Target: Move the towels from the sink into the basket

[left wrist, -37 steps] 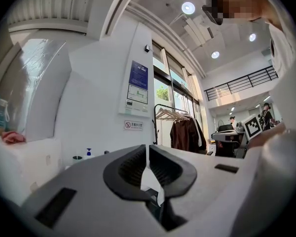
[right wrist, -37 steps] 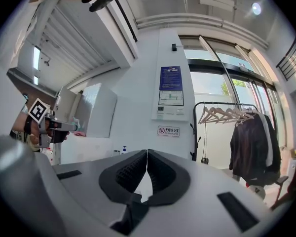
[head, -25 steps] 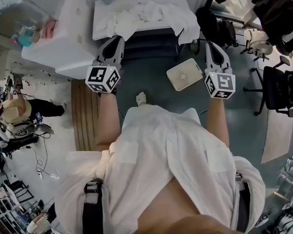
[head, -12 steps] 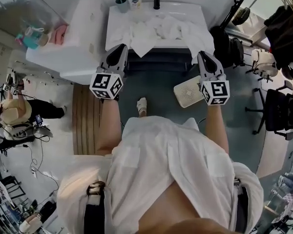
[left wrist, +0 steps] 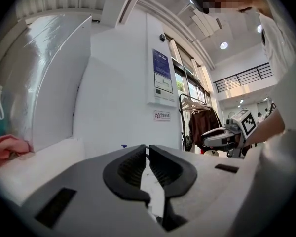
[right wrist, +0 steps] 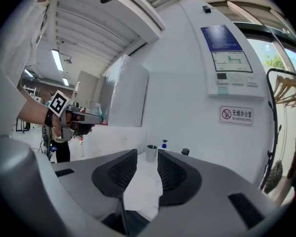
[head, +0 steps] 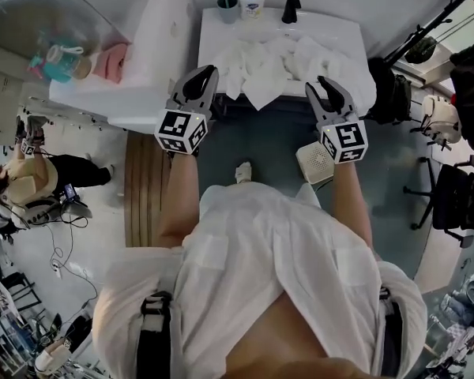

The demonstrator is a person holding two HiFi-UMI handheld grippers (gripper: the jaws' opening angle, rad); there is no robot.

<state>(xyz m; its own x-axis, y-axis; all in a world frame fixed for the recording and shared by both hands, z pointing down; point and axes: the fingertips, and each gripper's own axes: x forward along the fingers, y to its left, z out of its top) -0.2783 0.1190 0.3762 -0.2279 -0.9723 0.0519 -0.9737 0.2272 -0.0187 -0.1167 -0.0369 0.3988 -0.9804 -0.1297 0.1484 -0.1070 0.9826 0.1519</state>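
Note:
Crumpled white towels (head: 276, 61) fill the white sink (head: 212, 34) and hang over its front edge. A white perforated basket (head: 311, 162) sits on the floor below, partly behind my right gripper's marker cube. My left gripper (head: 208, 72) (left wrist: 147, 148) reaches the sink's front left corner, shut and empty. My right gripper (head: 324, 83) (right wrist: 147, 153) is at the front right, just short of the hanging towels. Its jaws have just been opening; a narrow gap shows with nothing between them.
A cup (head: 227, 6), a soap bottle (head: 253, 1) and a black tap (head: 289, 6) line the sink's back. A white unit at the left carries a pink cloth (head: 114, 58). A wooden mat (head: 142, 188) lies on the floor. Black bags (head: 395, 93) stand at the right.
Both grippers have moved forward from over the floor to the sink's front edge. The right jaws have parted slightly. The basket now lies under the right gripper.

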